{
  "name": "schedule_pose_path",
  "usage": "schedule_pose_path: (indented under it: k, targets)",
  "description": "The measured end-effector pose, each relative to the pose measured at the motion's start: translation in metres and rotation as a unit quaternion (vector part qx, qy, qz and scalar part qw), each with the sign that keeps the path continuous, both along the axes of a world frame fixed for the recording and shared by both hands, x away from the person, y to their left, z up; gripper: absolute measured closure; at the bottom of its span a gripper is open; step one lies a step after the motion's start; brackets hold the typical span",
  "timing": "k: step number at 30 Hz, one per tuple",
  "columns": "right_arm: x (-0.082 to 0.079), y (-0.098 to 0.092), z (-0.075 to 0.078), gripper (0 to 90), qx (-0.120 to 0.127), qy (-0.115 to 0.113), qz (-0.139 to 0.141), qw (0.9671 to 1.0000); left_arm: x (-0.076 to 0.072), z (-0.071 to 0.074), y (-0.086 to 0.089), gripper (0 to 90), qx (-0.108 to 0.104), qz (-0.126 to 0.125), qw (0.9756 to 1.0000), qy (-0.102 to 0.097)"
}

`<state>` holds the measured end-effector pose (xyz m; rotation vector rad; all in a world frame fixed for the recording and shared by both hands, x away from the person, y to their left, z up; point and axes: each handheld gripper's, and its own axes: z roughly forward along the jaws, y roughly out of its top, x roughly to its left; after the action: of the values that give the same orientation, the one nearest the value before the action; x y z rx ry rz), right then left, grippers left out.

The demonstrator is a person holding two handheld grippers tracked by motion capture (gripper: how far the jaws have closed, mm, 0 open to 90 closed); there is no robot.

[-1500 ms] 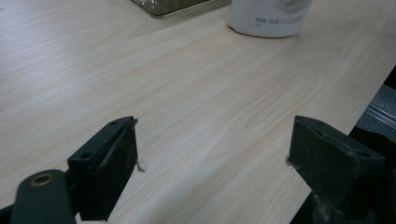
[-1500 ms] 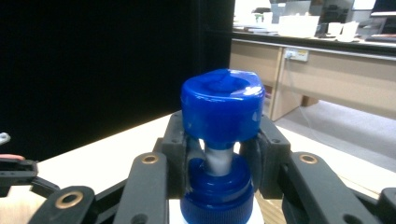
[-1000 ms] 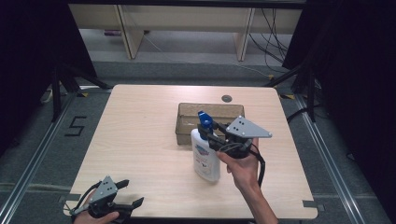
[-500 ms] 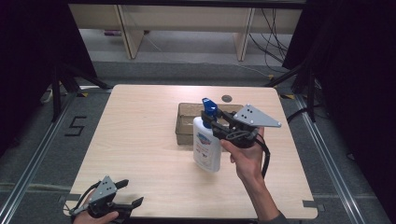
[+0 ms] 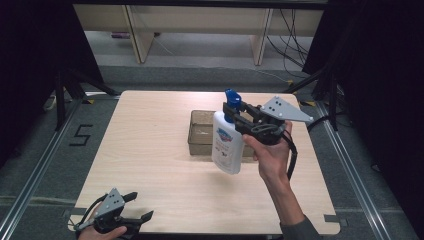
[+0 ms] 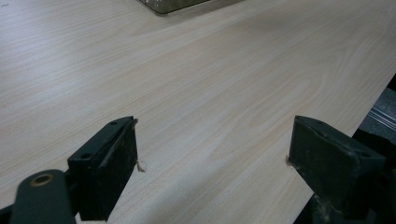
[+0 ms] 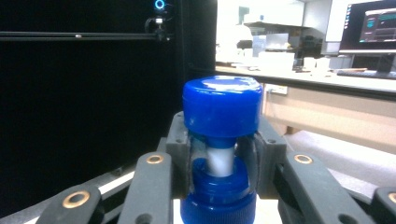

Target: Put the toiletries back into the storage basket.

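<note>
A white bottle [image 5: 227,145] with a blue cap [image 7: 221,106] hangs upright above the table, beside a tray [image 5: 201,131].

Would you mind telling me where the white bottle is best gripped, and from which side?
Grip the bottle at the narrow white neck under the blue cap, coming in level from the side. The right gripper holds it so: the wider cap above the jaws keeps it from slipping down.

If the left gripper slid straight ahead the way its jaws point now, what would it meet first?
Bare table at first. The left gripper is open and low over the wood, and the corner of the brown tray lies ahead, slightly left of its line, so it might graze that or pass beside it; depth is unclear.
</note>
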<state>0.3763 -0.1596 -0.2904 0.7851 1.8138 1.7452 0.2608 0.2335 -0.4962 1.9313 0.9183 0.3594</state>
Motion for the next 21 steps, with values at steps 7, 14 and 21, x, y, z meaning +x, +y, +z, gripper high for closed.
schedule_pose_path:
  k: [7, 14, 21]
  targets:
    - [0.012, -0.007, 0.012, 66.3, -0.008, -0.010, -0.023, 0.9997, 0.000, 0.001, 0.001, 14.9, 0.003, -0.001, 1.0000, 0.000]
    - [0.027, -0.017, 0.018, 66.3, -0.014, -0.008, -0.045, 0.9988, 0.000, 0.001, 0.001, 14.9, 0.003, -0.002, 1.0000, -0.001]
    - [0.037, -0.024, 0.019, 66.3, -0.008, 0.000, -0.059, 0.9982, 0.000, 0.001, 0.001, 14.9, 0.004, 0.000, 1.0000, 0.000]
